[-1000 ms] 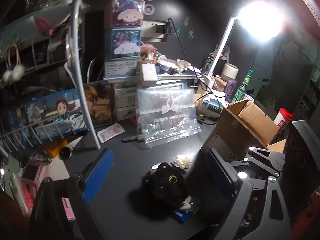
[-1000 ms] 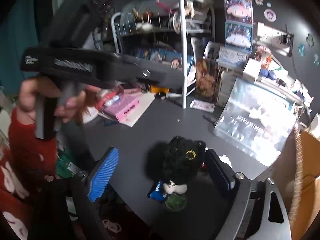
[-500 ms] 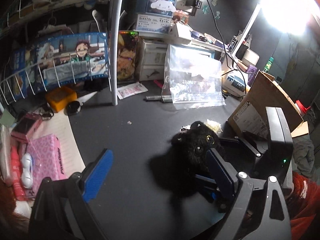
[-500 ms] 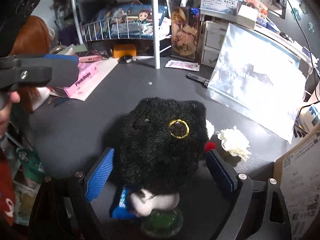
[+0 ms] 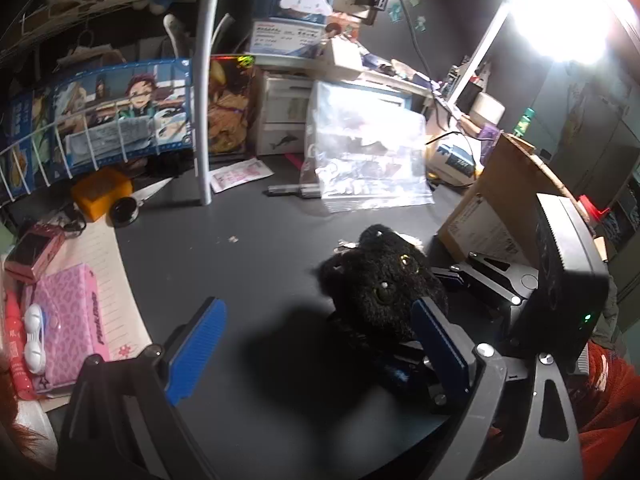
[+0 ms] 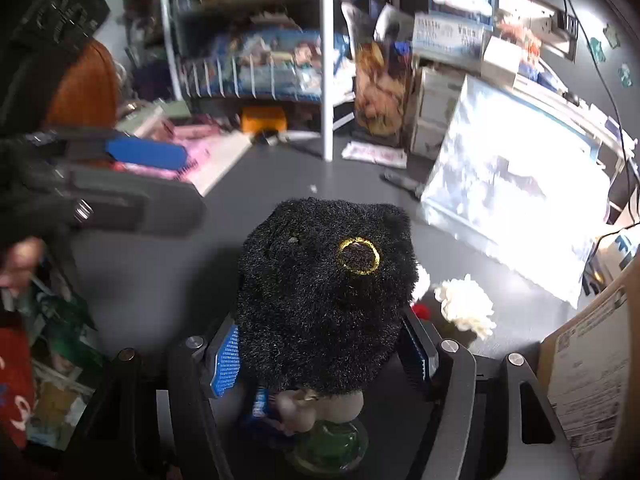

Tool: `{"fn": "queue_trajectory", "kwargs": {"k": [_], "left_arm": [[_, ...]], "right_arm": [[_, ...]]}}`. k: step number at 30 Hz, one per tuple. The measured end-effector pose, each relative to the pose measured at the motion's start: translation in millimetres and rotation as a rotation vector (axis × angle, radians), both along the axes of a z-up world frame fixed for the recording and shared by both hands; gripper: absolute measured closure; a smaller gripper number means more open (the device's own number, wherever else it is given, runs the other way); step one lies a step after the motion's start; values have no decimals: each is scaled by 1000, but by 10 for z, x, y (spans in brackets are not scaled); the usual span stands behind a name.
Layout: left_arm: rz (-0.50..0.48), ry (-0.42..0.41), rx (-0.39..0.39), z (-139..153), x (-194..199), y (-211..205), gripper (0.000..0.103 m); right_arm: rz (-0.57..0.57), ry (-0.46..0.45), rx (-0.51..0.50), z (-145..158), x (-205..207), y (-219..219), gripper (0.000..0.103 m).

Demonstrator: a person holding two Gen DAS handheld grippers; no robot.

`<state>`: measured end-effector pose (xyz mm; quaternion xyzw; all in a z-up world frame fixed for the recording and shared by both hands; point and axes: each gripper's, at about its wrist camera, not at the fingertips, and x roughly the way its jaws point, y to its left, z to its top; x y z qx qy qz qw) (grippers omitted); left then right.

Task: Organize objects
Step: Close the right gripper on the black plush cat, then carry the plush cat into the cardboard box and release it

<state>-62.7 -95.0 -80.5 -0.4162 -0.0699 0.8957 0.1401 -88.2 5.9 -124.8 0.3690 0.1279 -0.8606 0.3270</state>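
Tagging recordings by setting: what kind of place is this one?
Most likely a cluttered home desk in a bedroom or hobby corner: a lit desk lamp, a white wire rack holding anime boxes, and stacked character boxes at the back.

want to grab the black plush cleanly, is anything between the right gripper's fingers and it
Nothing visible. The black plush already sits between the right gripper pads, whose jaws have just been closing against its sides. The white flower lies outside, to the right.
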Motion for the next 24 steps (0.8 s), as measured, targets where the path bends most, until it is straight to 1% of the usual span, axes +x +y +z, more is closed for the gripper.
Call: {"fn": "queue_trajectory", "kwargs": {"k": [5, 9, 10, 11, 12, 13, 15, 17, 21, 24], "left_arm": [[-60, 35, 22, 225, 23, 156, 11], [-110, 80, 48, 512, 37, 306, 11], [-121, 92, 56, 585, 35, 336, 13], [-133, 105, 63, 660, 34, 372, 19], [-150, 115, 70, 740, 32, 420, 22], [-166, 125, 77, 814, 33, 467, 27], [-186, 155, 73, 973, 25, 580, 28], [-202, 185, 60, 1121, 0, 707, 33], [-261, 212, 44, 1338, -118, 1024, 34], [-303, 226, 32, 1429, -218, 1303, 34]], "right_arm": [[63, 9, -82, 328, 112, 71, 40], [108, 21, -145, 655, 203, 151, 41], [114, 26, -160, 745, 220, 183, 41], [118, 32, -174, 828, 237, 213, 41], [120, 39, -187, 919, 249, 258, 41], [120, 44, -195, 988, 246, 291, 41], [110, 63, -205, 1135, 251, 387, 41], [92, 85, -212, 1274, 269, 524, 41], [42, 110, -218, 1464, 254, 849, 41], [-6, 126, -210, 1539, 234, 1110, 41]]}}
